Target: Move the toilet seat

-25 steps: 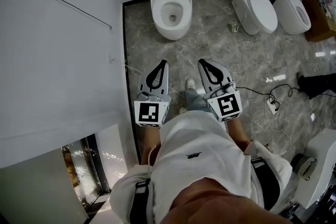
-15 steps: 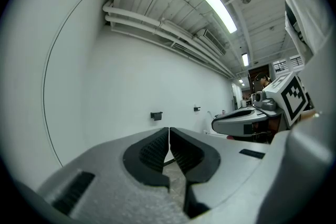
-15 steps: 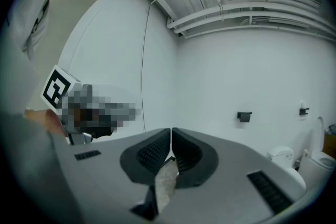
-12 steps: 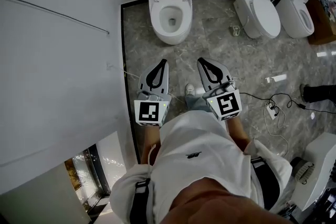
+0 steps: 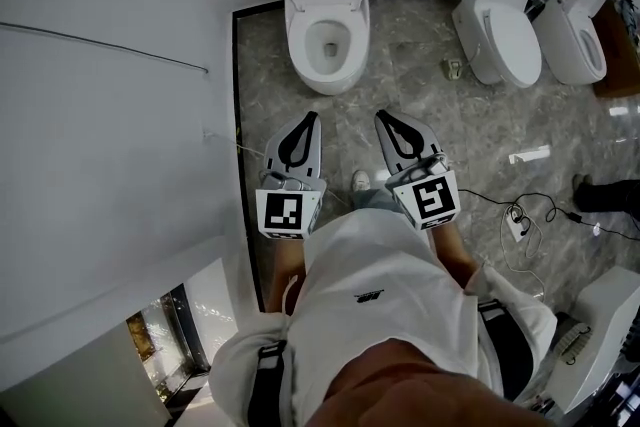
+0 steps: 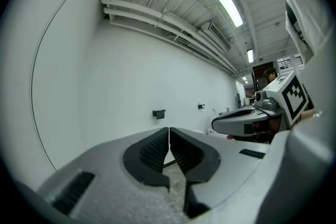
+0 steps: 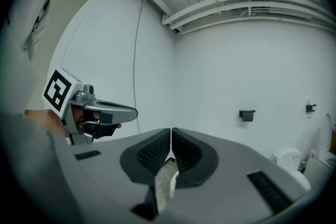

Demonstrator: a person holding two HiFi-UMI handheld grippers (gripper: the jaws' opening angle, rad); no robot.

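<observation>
Approach phase: both grippers shut and empty, seat untouched.

Left gripper [image 5: 312, 120] and right gripper [image 5: 383, 117] are held side by side at waist level. Jaws are pressed together with nothing between them in either gripper view, same as a second ago. Only change: the toilet [image 5: 326, 65] has slid slightly lower in the head view, so the person is edging closer. Toilet seat [image 5: 297, 43] rings the open bowl by the back wall, well ahead of both tips; lid looks raised behind it. My read: no contact yet, and the jaws need to open before any grip on the seat.
</observation>
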